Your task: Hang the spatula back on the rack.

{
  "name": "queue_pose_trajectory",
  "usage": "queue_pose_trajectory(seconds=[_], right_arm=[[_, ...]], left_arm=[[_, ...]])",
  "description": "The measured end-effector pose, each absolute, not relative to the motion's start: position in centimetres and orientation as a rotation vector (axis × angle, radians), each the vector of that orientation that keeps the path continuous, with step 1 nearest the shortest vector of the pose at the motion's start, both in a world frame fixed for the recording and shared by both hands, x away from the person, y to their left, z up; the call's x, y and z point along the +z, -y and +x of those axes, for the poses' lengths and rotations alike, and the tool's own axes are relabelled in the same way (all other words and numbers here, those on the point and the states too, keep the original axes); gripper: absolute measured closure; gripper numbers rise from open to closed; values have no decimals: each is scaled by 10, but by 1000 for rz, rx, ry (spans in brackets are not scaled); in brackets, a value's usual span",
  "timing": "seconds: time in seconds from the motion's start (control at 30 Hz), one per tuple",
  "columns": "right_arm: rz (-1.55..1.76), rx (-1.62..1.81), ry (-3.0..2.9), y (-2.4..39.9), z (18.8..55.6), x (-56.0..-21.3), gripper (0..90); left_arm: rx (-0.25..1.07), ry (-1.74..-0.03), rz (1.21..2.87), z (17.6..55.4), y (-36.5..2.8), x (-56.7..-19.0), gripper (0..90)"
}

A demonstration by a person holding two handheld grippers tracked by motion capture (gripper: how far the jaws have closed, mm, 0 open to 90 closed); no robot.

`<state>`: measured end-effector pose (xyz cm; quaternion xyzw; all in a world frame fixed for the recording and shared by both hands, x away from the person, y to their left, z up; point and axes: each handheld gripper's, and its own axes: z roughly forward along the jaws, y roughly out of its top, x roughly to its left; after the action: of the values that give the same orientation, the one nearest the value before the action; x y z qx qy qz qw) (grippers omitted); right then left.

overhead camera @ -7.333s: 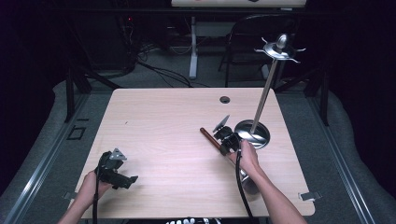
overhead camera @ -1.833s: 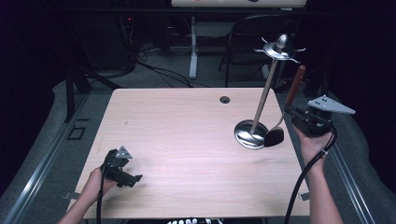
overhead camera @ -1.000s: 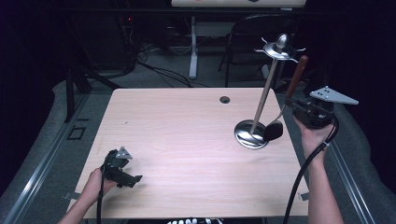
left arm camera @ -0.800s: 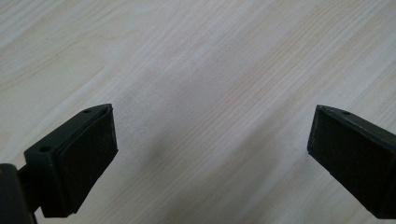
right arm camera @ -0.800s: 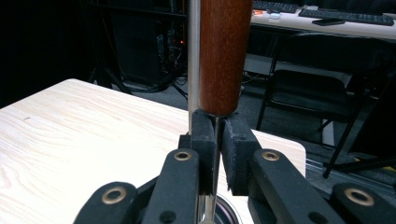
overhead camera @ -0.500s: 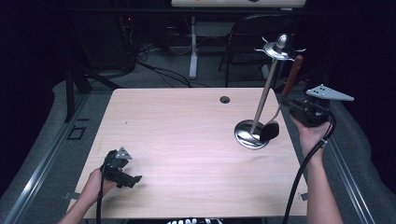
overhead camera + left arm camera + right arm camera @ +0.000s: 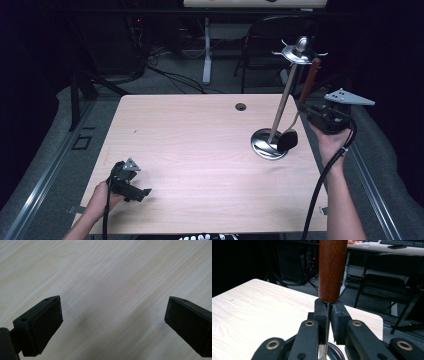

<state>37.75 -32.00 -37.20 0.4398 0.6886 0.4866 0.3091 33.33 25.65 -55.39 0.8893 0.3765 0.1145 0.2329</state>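
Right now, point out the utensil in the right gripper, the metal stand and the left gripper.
utensil (image 7: pixel 332 267), right gripper view, on its brown wooden handle.
metal stand (image 7: pixel 267 145), high view, on its round shiny base.
left gripper (image 7: pixel 112 322), left gripper view, midway between its open jaws.

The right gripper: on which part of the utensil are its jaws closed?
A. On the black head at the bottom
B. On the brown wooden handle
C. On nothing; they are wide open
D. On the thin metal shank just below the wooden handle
D. In the right gripper view the right gripper pinches the thin metal shank, and the brown wooden handle rises just above the jaws.
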Motion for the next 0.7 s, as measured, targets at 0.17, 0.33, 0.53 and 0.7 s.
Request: queue_pose_trajectory(seconds=[0.17, 0.33, 0.53, 0.7], right_arm=[[1164, 1282, -1813, 318, 379, -373, 841], [1169, 1259, -1804, 316, 380, -372, 841], [1171, 1266, -1809, 315, 381, -373, 839], [1169, 1241, -1797, 313, 381, -374, 834]], left_arm=[[315, -1041, 2435, 333, -257, -554, 13], [313, -1038, 2441, 333, -257, -554, 13], [315, -1040, 2436, 332, -257, -554, 13], [317, -1039, 2436, 332, -256, -554, 13]])
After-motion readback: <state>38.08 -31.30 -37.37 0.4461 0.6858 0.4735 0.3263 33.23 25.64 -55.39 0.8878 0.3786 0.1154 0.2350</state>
